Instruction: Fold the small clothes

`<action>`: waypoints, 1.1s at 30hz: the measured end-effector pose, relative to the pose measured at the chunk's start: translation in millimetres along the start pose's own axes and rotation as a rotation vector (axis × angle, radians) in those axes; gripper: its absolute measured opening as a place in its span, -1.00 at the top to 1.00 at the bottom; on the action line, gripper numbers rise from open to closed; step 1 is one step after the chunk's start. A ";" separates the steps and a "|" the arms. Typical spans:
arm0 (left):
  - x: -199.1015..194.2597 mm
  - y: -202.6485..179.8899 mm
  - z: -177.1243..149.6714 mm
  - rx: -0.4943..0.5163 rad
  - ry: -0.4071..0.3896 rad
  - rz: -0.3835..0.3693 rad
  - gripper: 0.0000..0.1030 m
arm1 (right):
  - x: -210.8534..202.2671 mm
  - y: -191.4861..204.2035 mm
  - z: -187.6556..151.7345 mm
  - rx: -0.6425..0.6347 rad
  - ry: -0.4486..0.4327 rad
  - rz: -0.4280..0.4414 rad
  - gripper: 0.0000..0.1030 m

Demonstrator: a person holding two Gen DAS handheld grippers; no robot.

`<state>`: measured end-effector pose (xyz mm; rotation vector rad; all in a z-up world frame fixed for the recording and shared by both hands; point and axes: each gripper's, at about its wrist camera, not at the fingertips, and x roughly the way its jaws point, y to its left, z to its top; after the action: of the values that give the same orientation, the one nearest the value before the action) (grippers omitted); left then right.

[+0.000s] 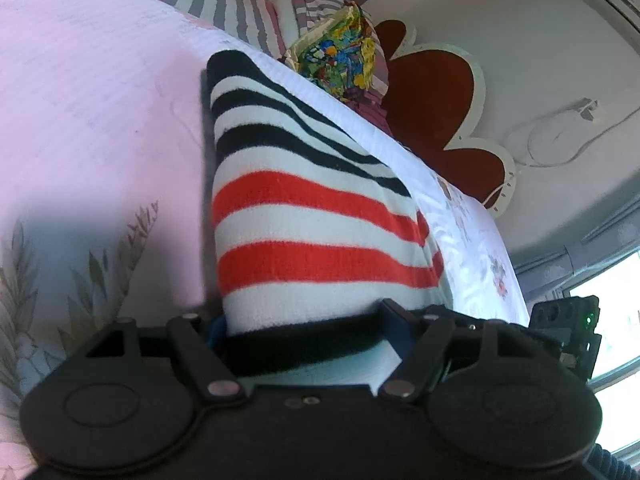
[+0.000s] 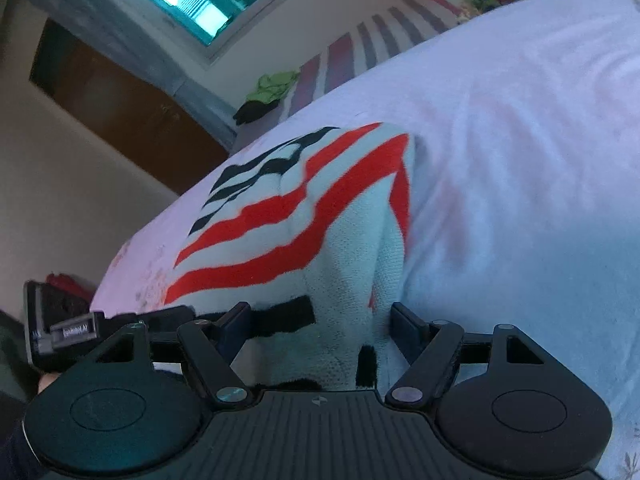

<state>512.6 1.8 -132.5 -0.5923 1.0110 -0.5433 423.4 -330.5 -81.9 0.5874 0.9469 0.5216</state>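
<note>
A small striped knit garment (image 1: 296,216), white with black and red stripes, lies on the pale bedsheet (image 1: 92,112). Its near edge runs between the fingers of my left gripper (image 1: 304,320), whose jaws stand wide apart around the cloth. The same garment (image 2: 304,216) shows in the right wrist view, bunched and wrinkled. Its near end lies between the fingers of my right gripper (image 2: 320,320), also wide apart. The left gripper's body (image 2: 60,328) shows at the left edge of the right wrist view.
A colourful pillow (image 1: 340,60) and a striped blanket (image 1: 232,4) lie at the head of the bed. A red and white flower-shaped headboard (image 1: 436,120) stands against the wall. Green and black clothes (image 2: 268,92) lie at the far edge. A brown door (image 2: 112,108) stands beyond.
</note>
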 end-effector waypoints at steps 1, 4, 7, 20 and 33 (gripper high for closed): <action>-1.8 1.8 -0.9 0.004 0.002 -0.005 -0.34 | -3.1 -5.8 -0.6 0.025 -0.005 0.023 -0.38; -4.8 6.2 -3.6 -0.001 -0.003 -0.020 -0.33 | -6.6 -21.4 -4.1 0.101 -0.021 0.051 -0.22; -0.6 -2.4 -2.6 0.021 -0.010 0.010 -0.37 | -0.8 -15.9 -4.2 0.138 -0.041 0.032 -0.21; -2.7 -58.2 -13.7 0.267 -0.085 0.196 -0.04 | 20.8 78.9 -20.3 -0.280 -0.093 -0.341 0.30; -53.1 -46.2 -17.1 0.294 -0.104 0.157 0.01 | 15.2 143.2 -48.1 -0.303 -0.175 -0.358 0.31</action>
<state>467.9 0.3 -75.5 -0.2748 0.8507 -0.5052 367.3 -205.2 -17.2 0.1791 0.7651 0.2784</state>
